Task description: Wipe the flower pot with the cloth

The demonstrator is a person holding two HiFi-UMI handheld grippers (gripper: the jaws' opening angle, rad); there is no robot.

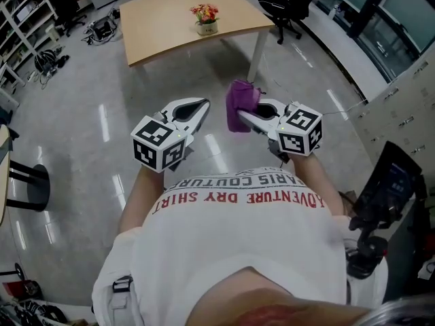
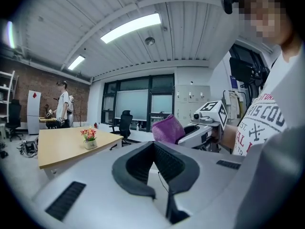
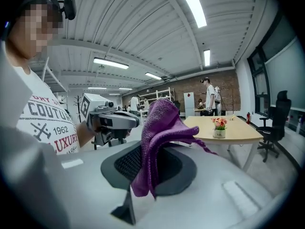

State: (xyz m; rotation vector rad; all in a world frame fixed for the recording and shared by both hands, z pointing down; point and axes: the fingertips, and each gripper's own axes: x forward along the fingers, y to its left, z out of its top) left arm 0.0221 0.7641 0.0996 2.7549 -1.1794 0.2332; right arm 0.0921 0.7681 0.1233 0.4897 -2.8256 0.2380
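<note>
- Wooden table (image 1: 163, 26) — far ahead, well apart from the 2 grippers.
- Left gripper (image 1: 198, 109): jaws pressed together, nothing between them.
- Right gripper (image 1: 253, 117): pinching the purple cloth (image 1: 240, 104), bunched above its jaws.
- Flower pot (image 1: 206, 27) — upright on the table.

We have open grey floor (image 1: 170, 87) from us all the way to the desk (image 1: 163, 19). The desk top is bare all round the flower pot (image 1: 206, 27), so we can reach in from the near edge. A white desk leg (image 1: 256, 53) stands at the right, black chairs (image 1: 289, 5) past it, shelves (image 1: 20, 12) far left.
</note>
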